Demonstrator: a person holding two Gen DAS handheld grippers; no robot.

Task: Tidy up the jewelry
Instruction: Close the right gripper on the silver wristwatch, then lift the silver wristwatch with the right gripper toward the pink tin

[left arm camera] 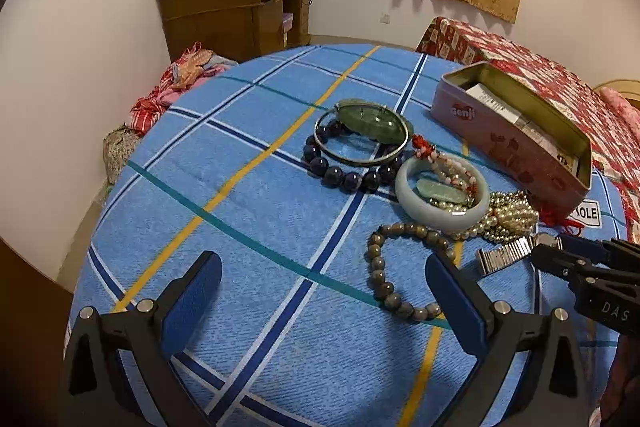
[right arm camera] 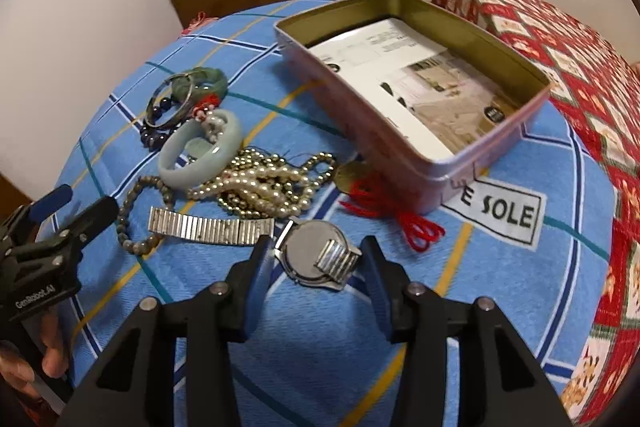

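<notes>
My left tool (left arm camera: 324, 291) hangs released and wide over bare blue checked bedspread (left arm camera: 248, 211), nothing between its pads; the brown bead bracelet (left arm camera: 394, 267) lies just beside its right finger. Taking the open pink tin (right arm camera: 404, 143) as landmark, the jewelry heap sits left of it, and the watch (right arm camera: 316, 259) lies nearer me than the tin's front wall. My right tool (right arm camera: 316, 263) straddles the watch case, half closed, with gaps either side, so I judge it not yet gripping. This hand is clearly nearer. The watch lies face down: a round steel back, a short ribbed strap stub folded over it, the long strap (right arm camera: 210, 229) running left toward the bracelet.
</notes>
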